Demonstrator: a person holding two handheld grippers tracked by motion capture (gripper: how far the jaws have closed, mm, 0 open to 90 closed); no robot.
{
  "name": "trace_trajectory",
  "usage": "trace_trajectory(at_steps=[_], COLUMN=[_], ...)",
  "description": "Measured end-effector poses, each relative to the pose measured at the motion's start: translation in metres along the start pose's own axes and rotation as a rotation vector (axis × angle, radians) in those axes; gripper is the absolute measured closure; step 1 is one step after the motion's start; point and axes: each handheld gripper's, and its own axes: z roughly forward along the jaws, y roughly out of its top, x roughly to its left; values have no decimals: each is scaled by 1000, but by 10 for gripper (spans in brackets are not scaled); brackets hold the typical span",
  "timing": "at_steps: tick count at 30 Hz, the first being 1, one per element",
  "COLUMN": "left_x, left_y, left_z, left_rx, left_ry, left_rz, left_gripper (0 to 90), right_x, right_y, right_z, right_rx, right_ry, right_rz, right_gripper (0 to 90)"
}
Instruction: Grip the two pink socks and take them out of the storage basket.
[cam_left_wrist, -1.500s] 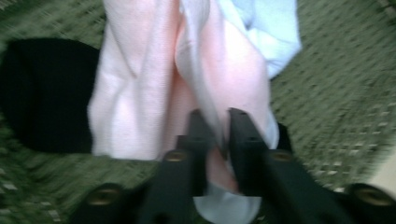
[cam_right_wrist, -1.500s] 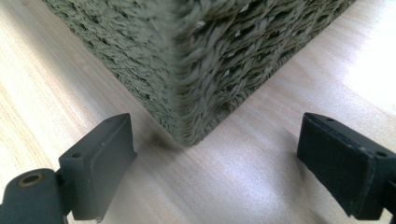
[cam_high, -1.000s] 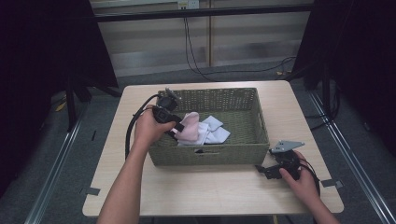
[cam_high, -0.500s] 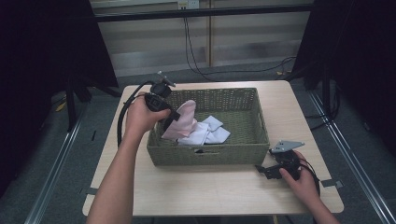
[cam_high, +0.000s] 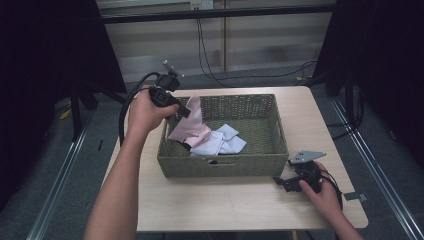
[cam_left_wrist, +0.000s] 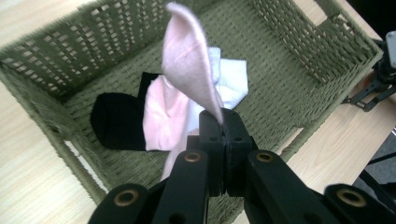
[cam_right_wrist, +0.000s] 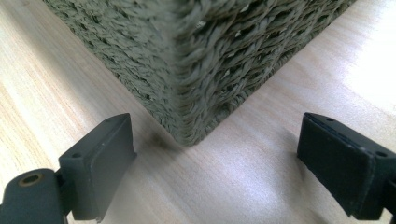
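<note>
Overhead, left gripper (cam_high: 183, 112) clamps pink sock (cam_high: 189, 127), jaws fully closed, sock hanging above left end of green wicker basket (cam_high: 225, 165). Right gripper (cam_high: 281, 182) rests on table (cam_high: 200, 205), jaws wide apart, holding nothing, facing basket corner. No readable writing anywhere.

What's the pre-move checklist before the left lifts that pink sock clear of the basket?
1. Left gripper shut on pink sock: ok.
2. Sock clear of basket: not ok, its lower end lies inside.
3. White sock free of the pink one: cannot tell, they touch.
4. Black sock lying loose on basket floor: ok.
5. Right gripper open, empty, on table by basket corner: ok.
</note>
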Motion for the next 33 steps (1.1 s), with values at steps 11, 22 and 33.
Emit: trace_trajectory(at_steps=[11,22,33], left_x=[6,22,35], left_y=[0,-15,-29], left_z=[-24,-42,-60], left_rx=[-17,-36,-54], left_ry=[26,40,73], left_rz=[-14,-61,-91], left_gripper=[889,889,888], right_x=[0,0,0], right_y=[0,0,0], right_z=[0,0,0], right_rx=[2,3,2], right_ry=[0,0,0], right_rz=[0,1,0], right_gripper=[102,102,102])
